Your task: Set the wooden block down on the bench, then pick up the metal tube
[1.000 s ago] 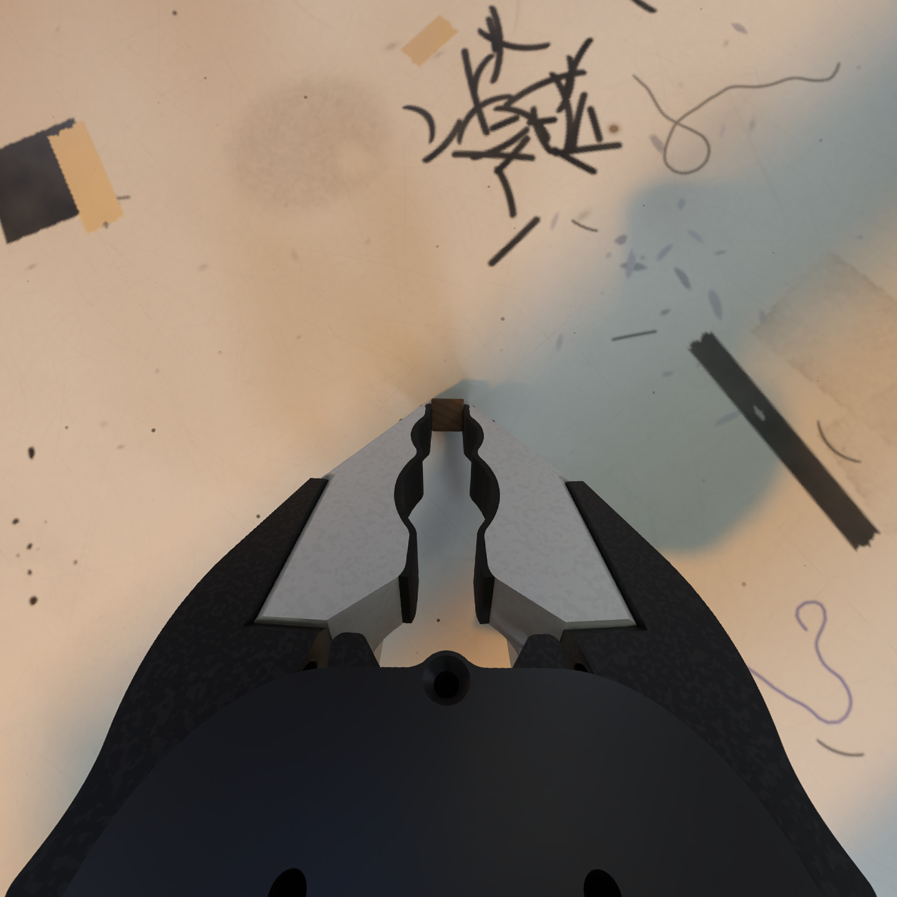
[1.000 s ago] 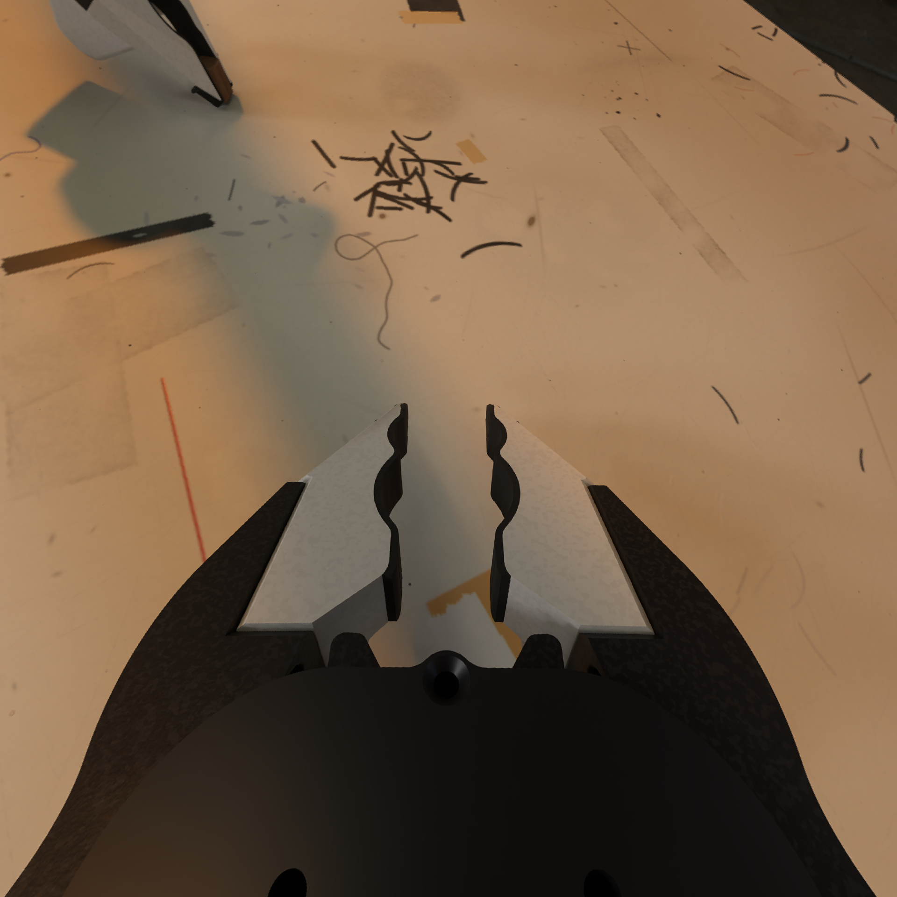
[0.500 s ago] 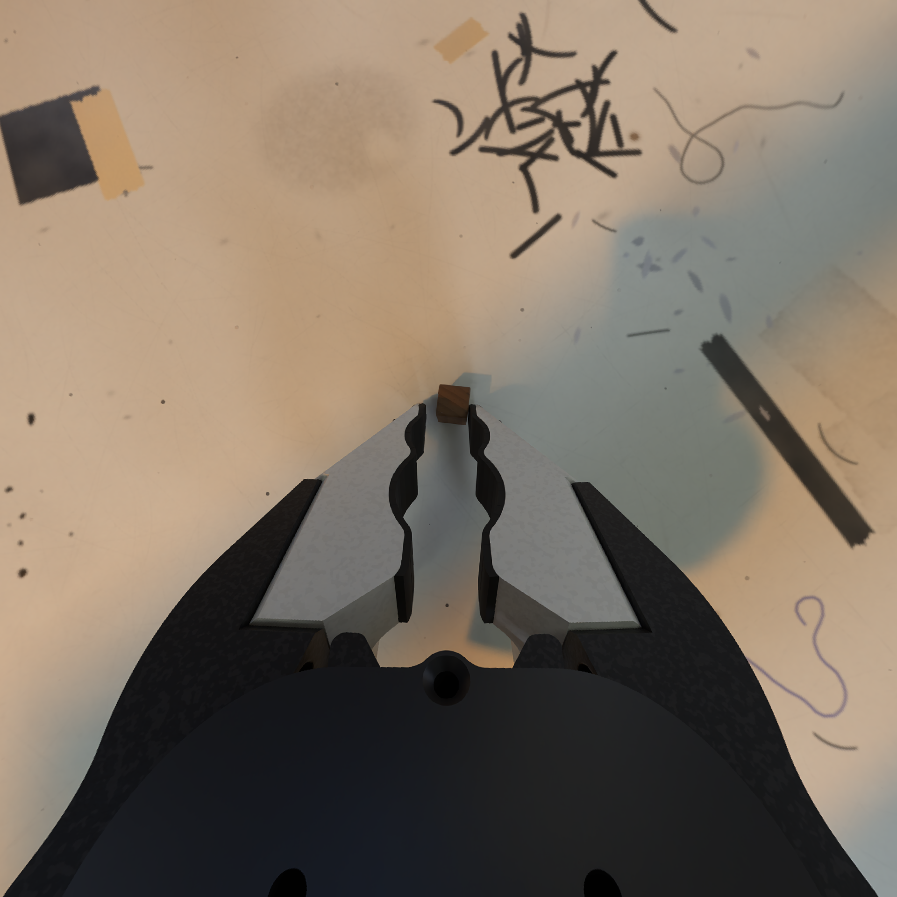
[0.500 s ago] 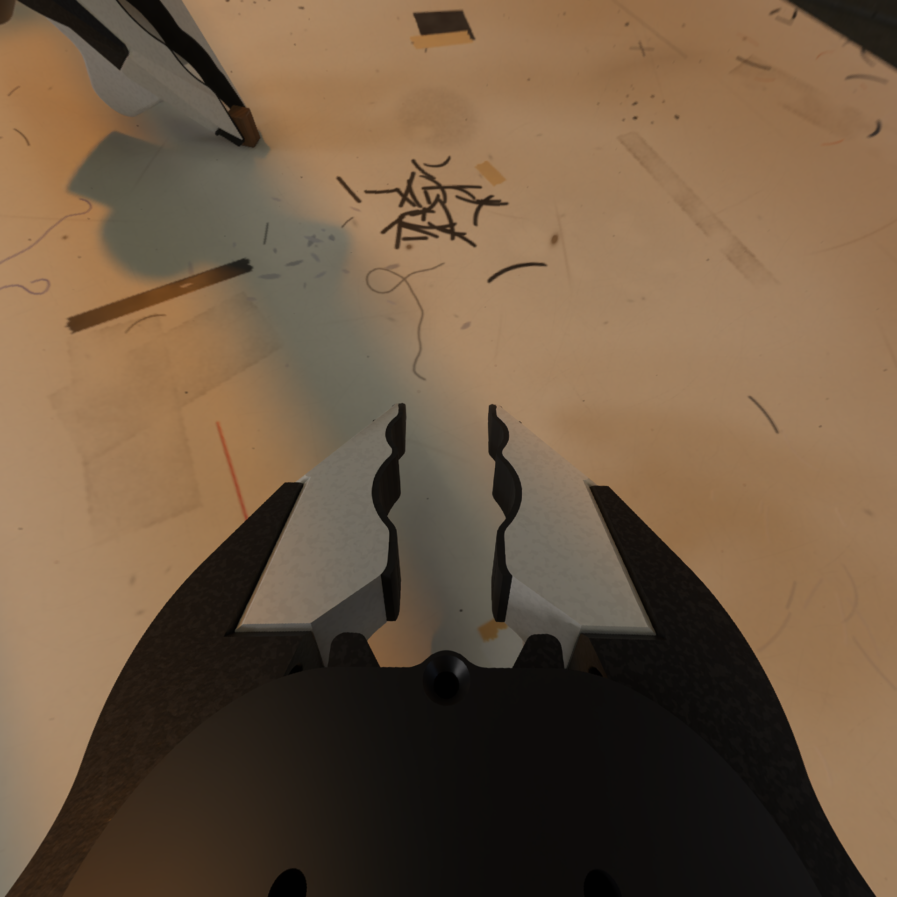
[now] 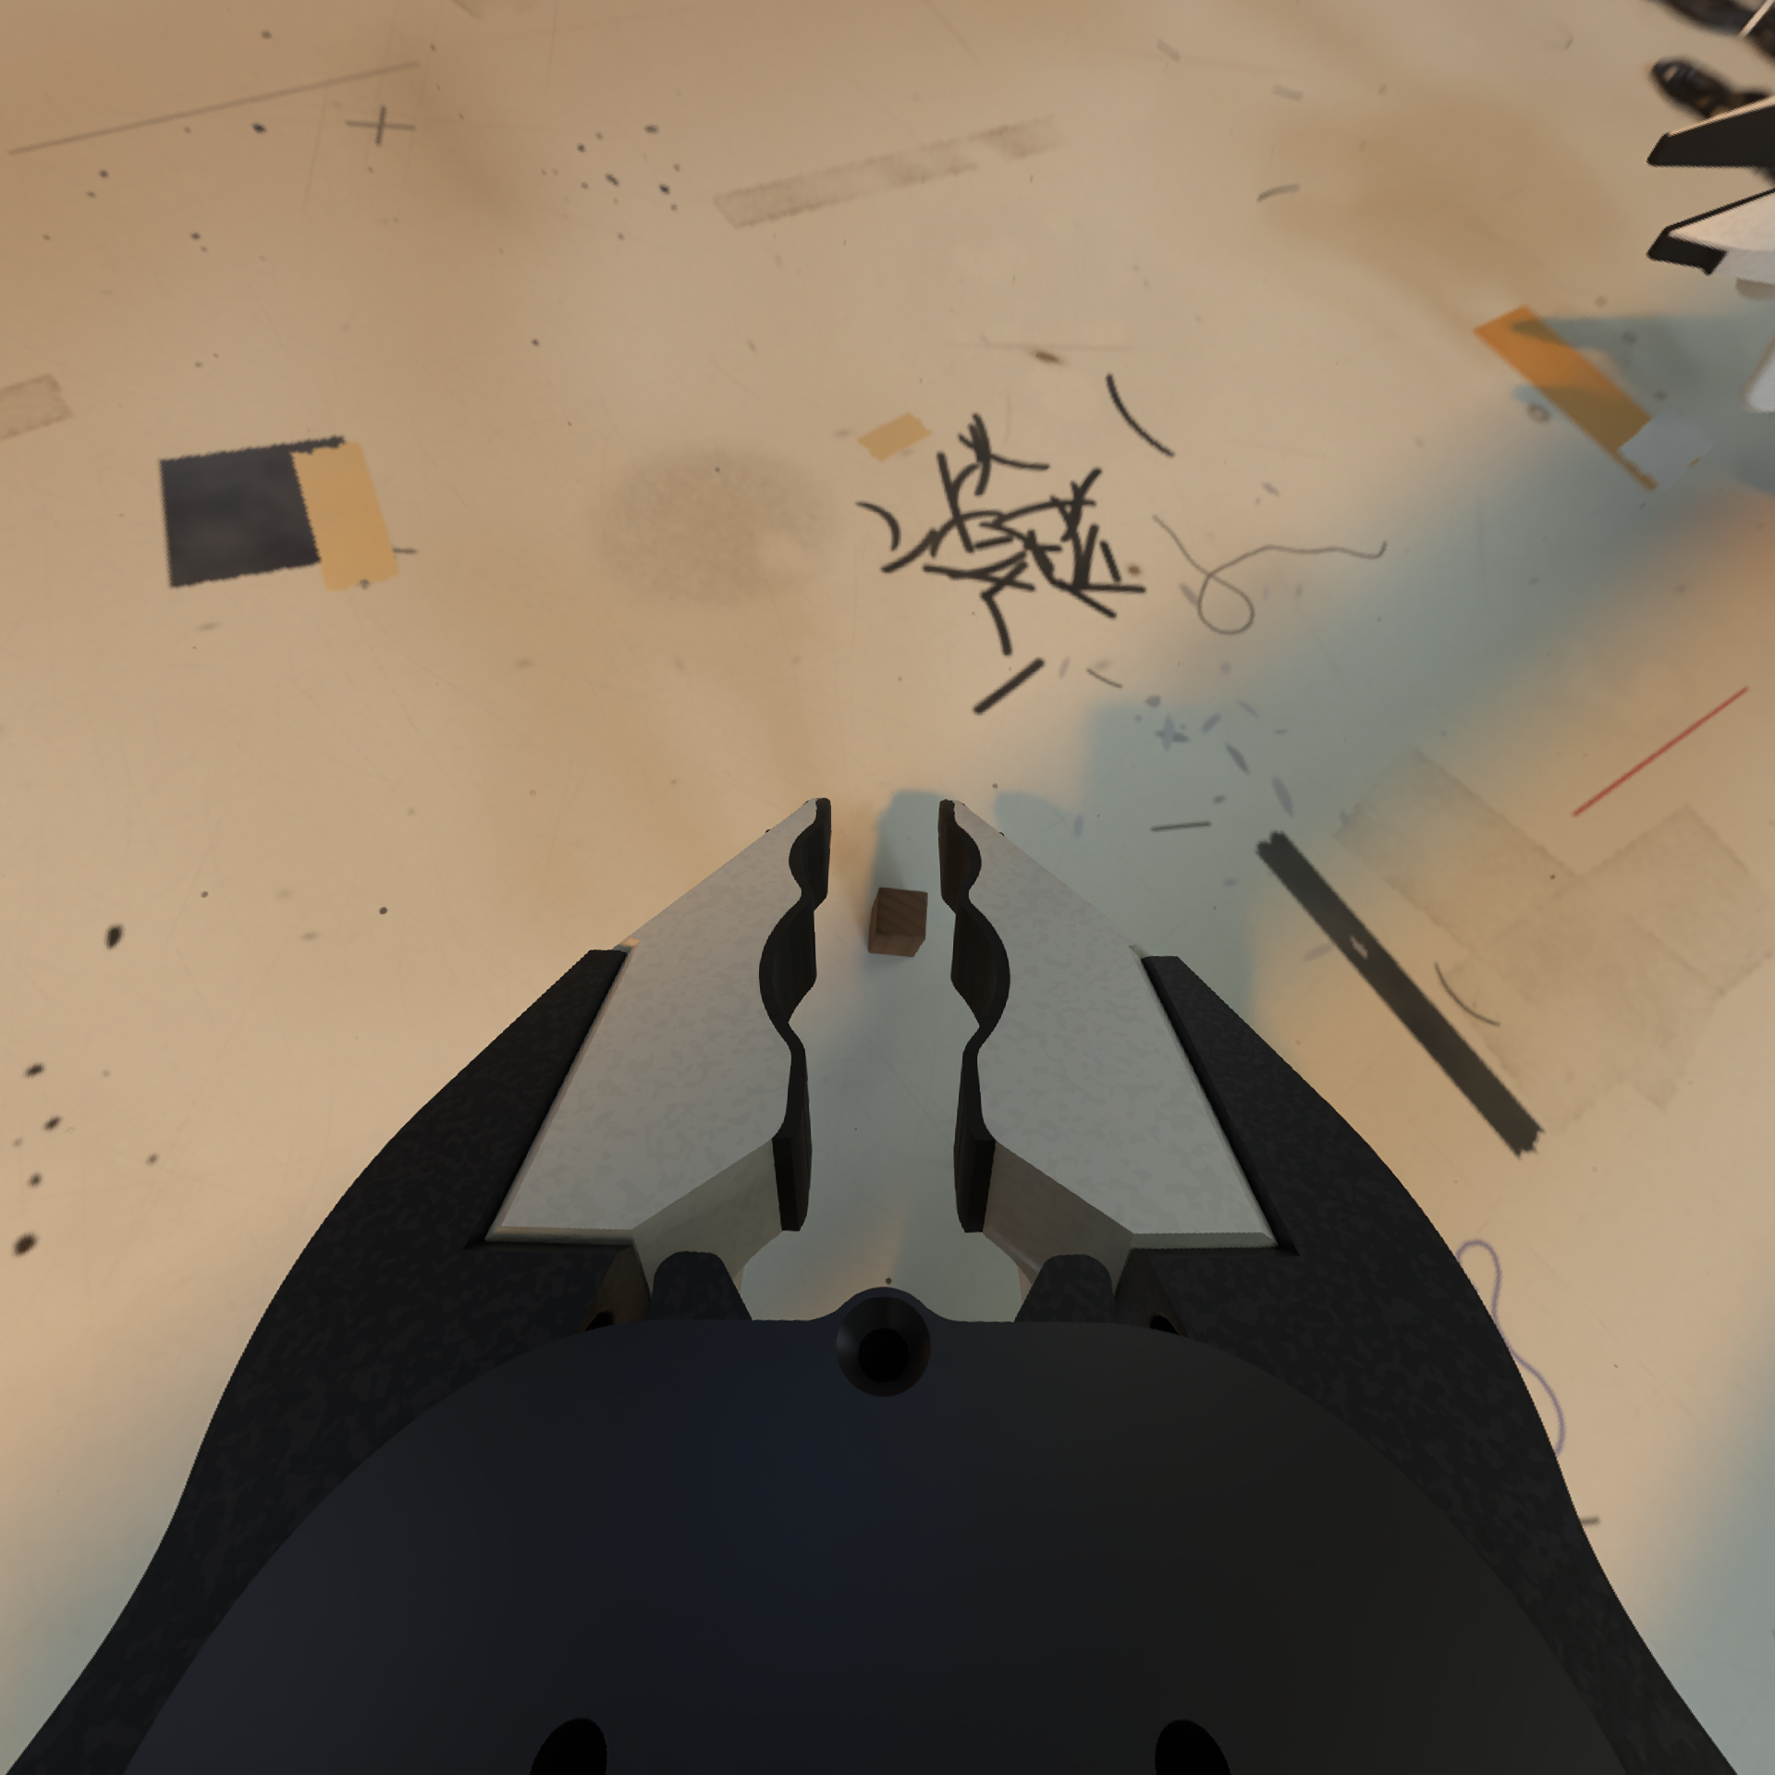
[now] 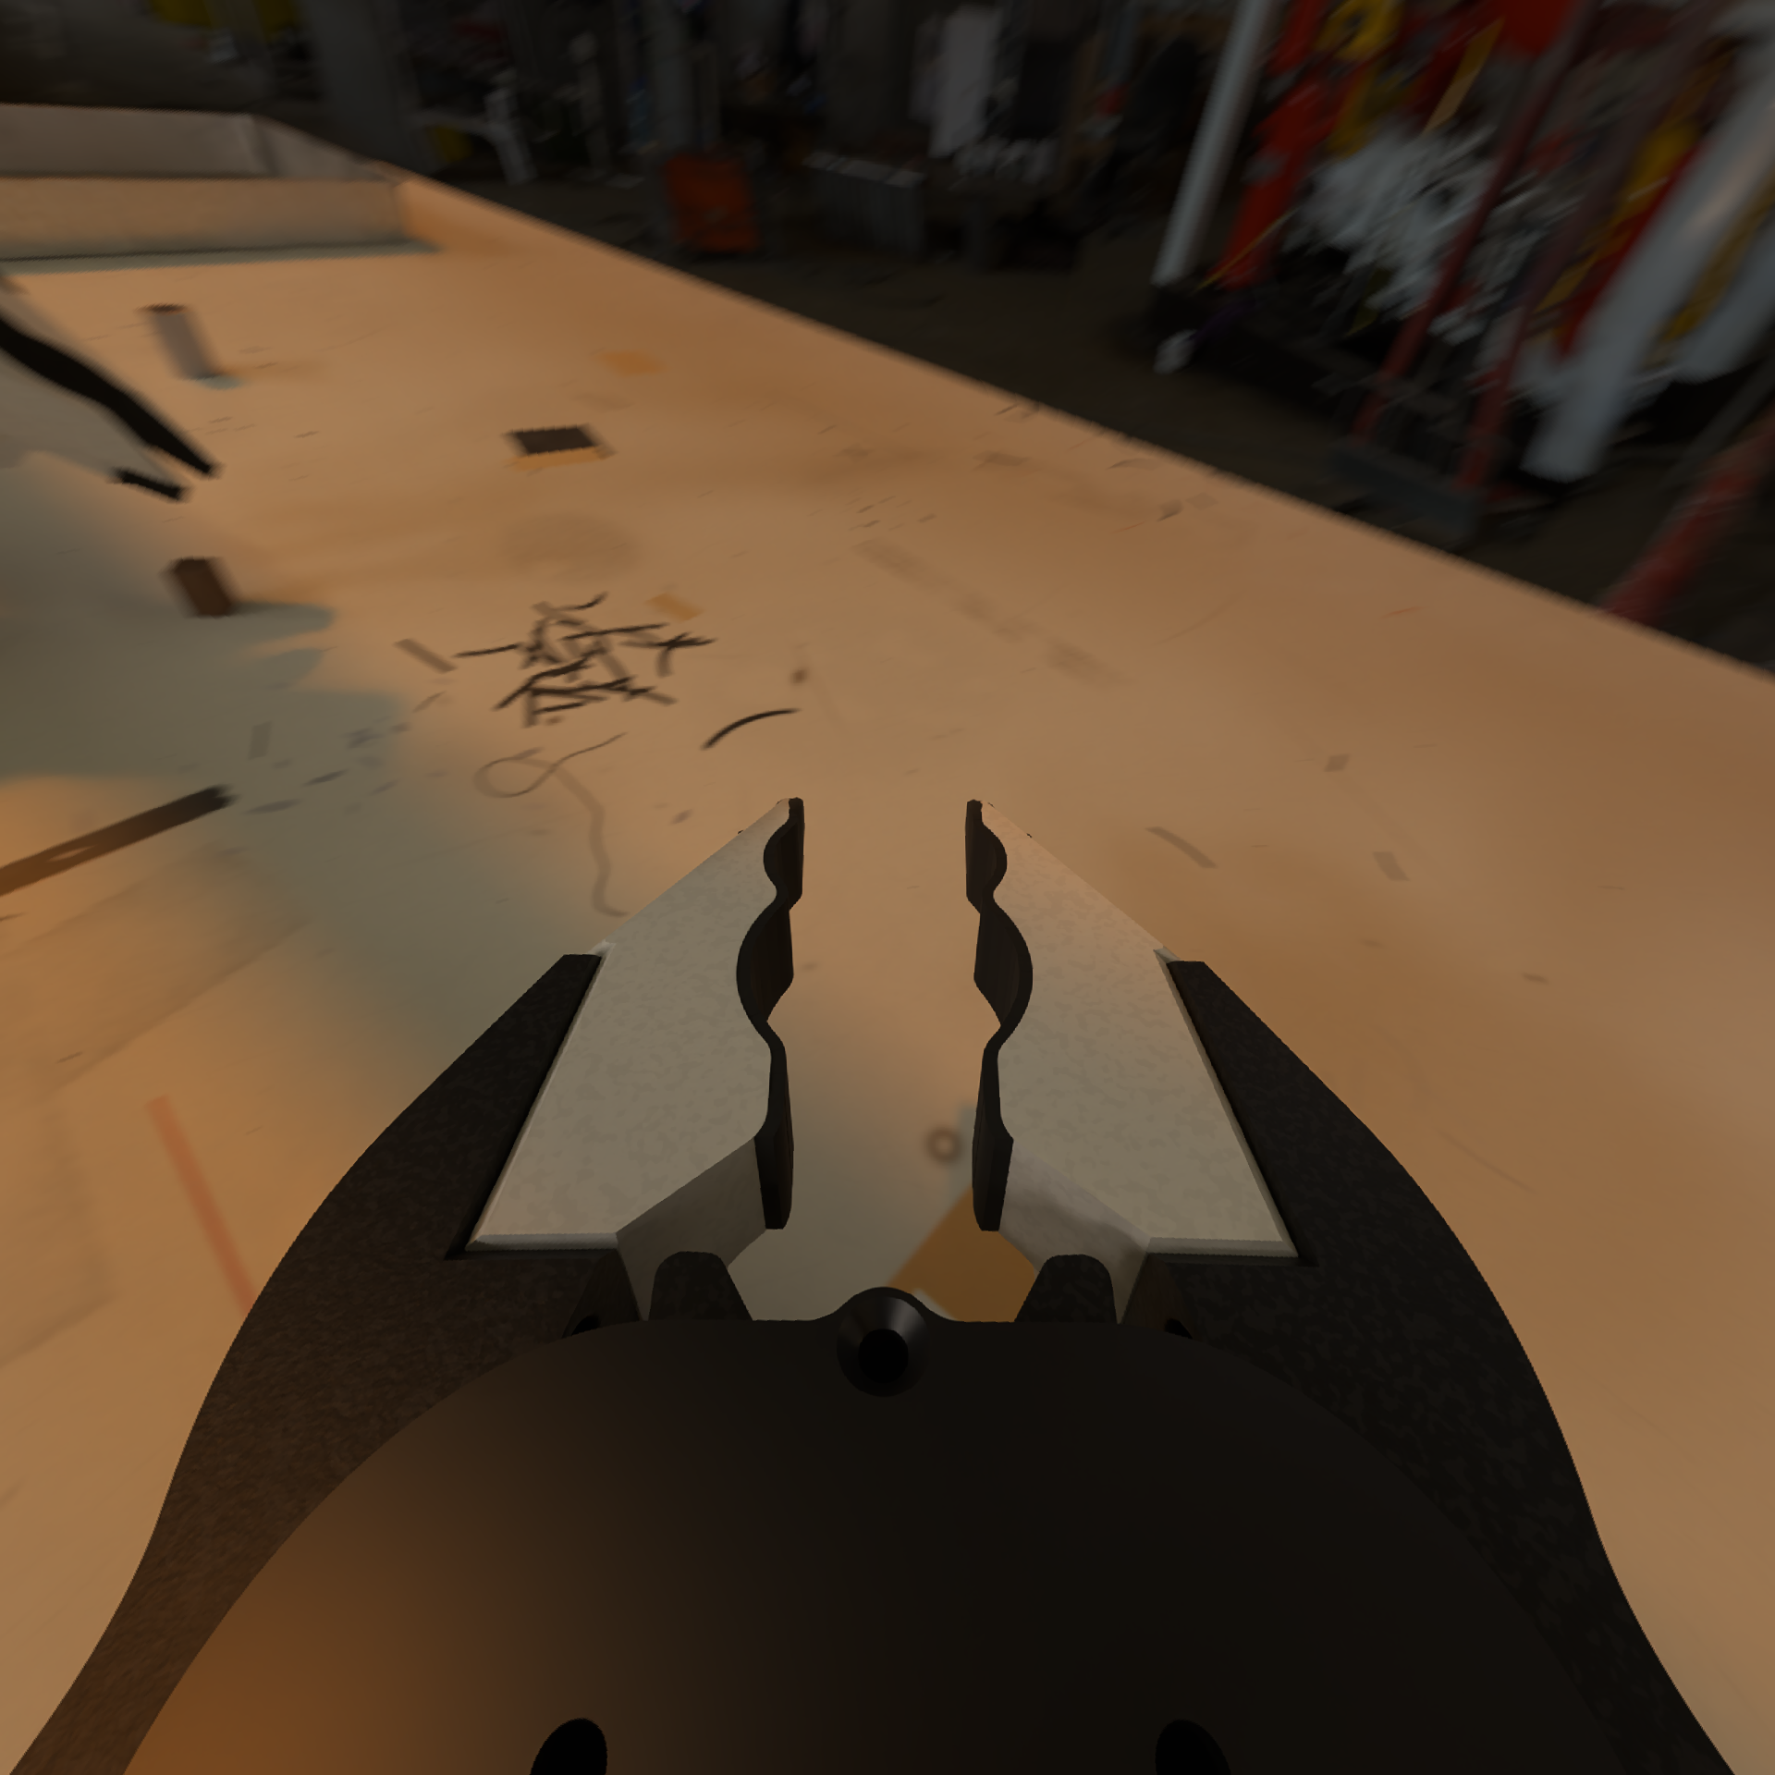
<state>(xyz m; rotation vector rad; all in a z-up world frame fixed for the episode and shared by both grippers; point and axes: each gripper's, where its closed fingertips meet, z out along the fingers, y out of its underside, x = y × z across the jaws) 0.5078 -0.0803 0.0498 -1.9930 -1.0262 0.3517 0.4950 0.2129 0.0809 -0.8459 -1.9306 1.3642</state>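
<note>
A: Start big. We have the bench (image 5: 480, 816) under both tools, tan and scuffed, with tape patches, a black strip (image 5: 1393, 989) and a heap of dark shavings (image 5: 1009, 547). In the right wrist view the far edge and a blurred, cluttered room now show; a second ago that view looked down at bare benchtop, so we judge the right gripper (image 6: 882, 807) has tipped up.

A: And ours, the left gripper (image 5: 884, 807)?

B: Its jaws stand apart with nothing between the pads. A second ago they pinched the block (image 5: 898, 922) at the tips; half a second ago they had parted and it sat just past them. Now the block rests on the bench below the gap, touching neither finger, and we seem to have risen off it.

A: So step one looks done.

B: We think so. The right gripper is also parted and empty.

A: And the tube?

B: We can't find it in either view. A small ring-like shape (image 6: 944, 1143) lies on the bench between the right fingers, but we cannot tell what it is. We must locate the tube next.
</note>
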